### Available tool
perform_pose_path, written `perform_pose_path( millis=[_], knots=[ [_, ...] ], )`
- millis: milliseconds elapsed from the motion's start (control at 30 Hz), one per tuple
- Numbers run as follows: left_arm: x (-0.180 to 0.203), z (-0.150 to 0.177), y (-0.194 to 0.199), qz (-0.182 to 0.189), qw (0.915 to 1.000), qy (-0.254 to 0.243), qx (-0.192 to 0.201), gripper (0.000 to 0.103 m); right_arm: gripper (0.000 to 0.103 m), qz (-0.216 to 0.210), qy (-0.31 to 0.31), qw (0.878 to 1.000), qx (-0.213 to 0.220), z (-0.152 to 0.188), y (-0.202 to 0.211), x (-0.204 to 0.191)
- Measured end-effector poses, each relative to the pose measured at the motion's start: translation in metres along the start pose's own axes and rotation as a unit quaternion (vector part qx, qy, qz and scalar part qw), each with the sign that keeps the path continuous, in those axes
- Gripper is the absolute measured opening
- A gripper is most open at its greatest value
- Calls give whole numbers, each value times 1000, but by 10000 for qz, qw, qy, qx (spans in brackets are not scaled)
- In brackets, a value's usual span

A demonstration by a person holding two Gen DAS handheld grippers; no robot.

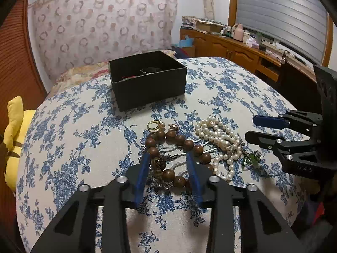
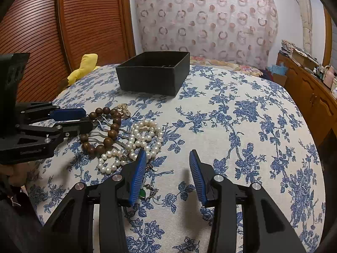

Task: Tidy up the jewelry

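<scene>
Straddling the wooden bead bracelet (image 1: 179, 147), the left gripper (image 1: 168, 158) has its pads either side of the beads, grip uncertain; the pearl necklace (image 1: 221, 139) lies just beside the bracelet, where the right gripper (image 2: 167, 158) stands apart, empty, black box (image 1: 147, 78) beyond

Both cameras ride on the grippers, looking forward and steeply down along their fingers at close range. The left view sits low over the wooden bead bracelet (image 1: 177, 147), facing the black box (image 1: 147, 80). The right view faces the same box from beside the pearl strand (image 2: 134, 145). Each sees the other gripper at its edge.
</scene>
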State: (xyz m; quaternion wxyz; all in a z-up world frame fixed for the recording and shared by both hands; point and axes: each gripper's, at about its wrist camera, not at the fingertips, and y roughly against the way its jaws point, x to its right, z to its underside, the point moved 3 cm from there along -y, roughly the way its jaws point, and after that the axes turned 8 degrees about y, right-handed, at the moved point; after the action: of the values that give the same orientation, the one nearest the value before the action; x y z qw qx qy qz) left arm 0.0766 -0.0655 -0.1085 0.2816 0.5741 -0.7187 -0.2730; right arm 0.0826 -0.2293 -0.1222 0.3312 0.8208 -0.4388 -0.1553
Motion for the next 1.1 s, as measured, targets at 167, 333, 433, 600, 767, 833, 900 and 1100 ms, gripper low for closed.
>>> perform_pose_path(
  millis=[167,333,433,600,767,833,900,1100],
  knots=[
    [-2,0,-6,-95,9999,-23,-86,24,45,-23,-28,10000,21,0,0,-1],
    [0,-2,-10,-200,9997,-115,-88,21,45,-16,-18,10000,14,0,0,0],
    [-2,-3,-7,-183,9998,-92,-19,14,45,-21,-6,10000,4,0,0,0],
    [-10,-12,14,36,9994,182,291,14,45,-18,54,10000,-29,1,-1,-3],
    [-17,-22,39,197,9974,375,585,14,45,-45,107,9999,-75,1,-3,-4],
    [-18,-23,46,205,9967,399,677,14,45,-52,110,9999,-85,1,-3,-4],
    [-20,-25,54,238,9959,441,758,14,41,-47,121,9999,-86,1,-3,-4],
    [-24,-25,64,309,9944,509,869,14,19,-154,134,9997,-129,-1,-7,-6]
  ],
)
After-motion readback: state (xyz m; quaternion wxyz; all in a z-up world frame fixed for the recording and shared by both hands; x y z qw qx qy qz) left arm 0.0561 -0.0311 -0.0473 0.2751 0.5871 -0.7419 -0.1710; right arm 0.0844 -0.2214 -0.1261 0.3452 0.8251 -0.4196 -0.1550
